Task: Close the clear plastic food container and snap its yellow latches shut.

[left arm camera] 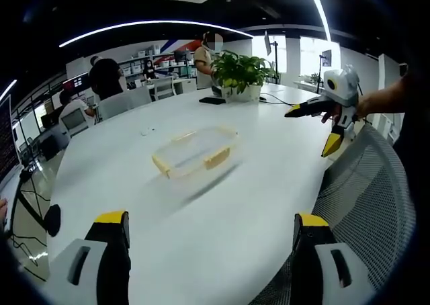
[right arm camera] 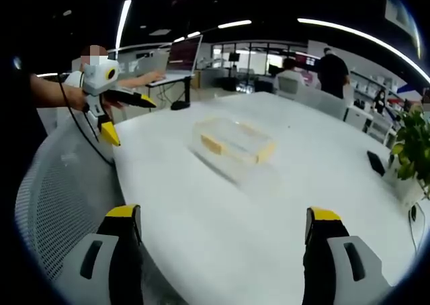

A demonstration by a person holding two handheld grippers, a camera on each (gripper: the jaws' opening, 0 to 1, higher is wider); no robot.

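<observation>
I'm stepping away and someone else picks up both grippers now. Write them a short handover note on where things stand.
Left gripper: open, holding nothing, held back from the table.
Right gripper: open, holding nothing, also held back.
The clear container with yellow latches sits mid-table, between both grippers; a potted plant stands beyond it.
Done: nothing touched yet, as far as shows. Whether the lid is seated is unclear.
Left: press the lid down, snap each latch shut.

A clear rectangular plastic food container (right arm camera: pixel 232 146) with yellow latches (right arm camera: pixel 212 144) sits on the white desk (right arm camera: pixel 222 218), lid on. The right gripper (right arm camera: pixel 225 228) hovers near the desk's edge, well apart from it, its yellow-tipped fingers (right arm camera: pixel 124 226) spread wide. The left gripper (right arm camera: pixel 127 117) hangs above a grey mesh chair (right arm camera: pixel 60 184), fingers parted.
</observation>
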